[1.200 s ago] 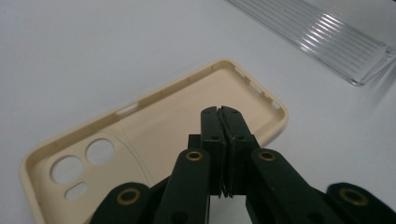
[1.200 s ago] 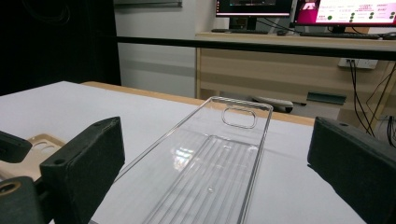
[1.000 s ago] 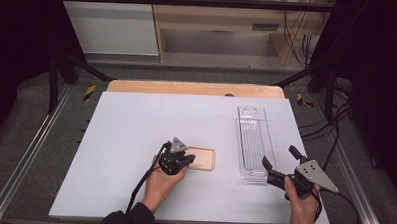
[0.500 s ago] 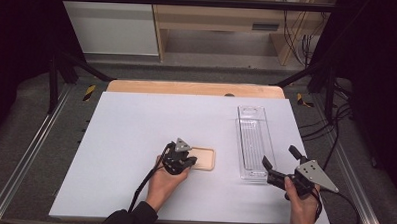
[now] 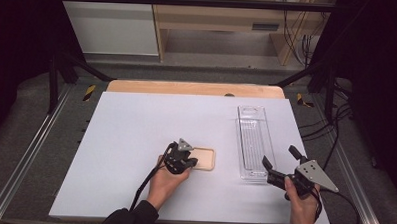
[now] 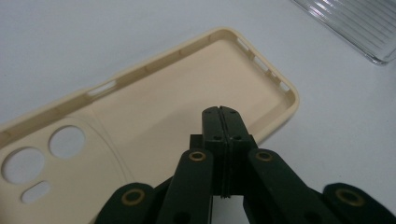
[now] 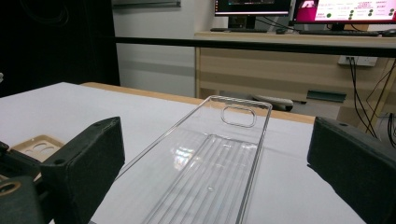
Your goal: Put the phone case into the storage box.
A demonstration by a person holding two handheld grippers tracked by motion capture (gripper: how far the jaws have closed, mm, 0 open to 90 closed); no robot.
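Note:
A beige phone case [image 5: 206, 159] lies hollow side up on the white table, camera cut-outs toward the left hand. My left gripper [image 5: 190, 163] is over its left end with jaws shut and nothing between them. In the left gripper view the shut tips [image 6: 218, 115] point at the case's inner floor [image 6: 154, 116]; whether they touch it I cannot tell. My right gripper [image 5: 279, 158] stands open at the near end of a clear ribbed plastic tray [image 5: 253, 139]. In the right gripper view the tray [image 7: 210, 158] lies ahead between the wide jaws, and the case [image 7: 39, 144] shows at far left.
The white tabletop [image 5: 136, 120] sits on a wooden board [image 5: 187, 88] with metal rails at both sides. Cables trail from both grippers toward the near edge. Beyond the table stand a wooden desk [image 7: 289, 60] with monitors and a dark curtain.
The left gripper has shifted slightly to the right over the case. The right hand has kept still.

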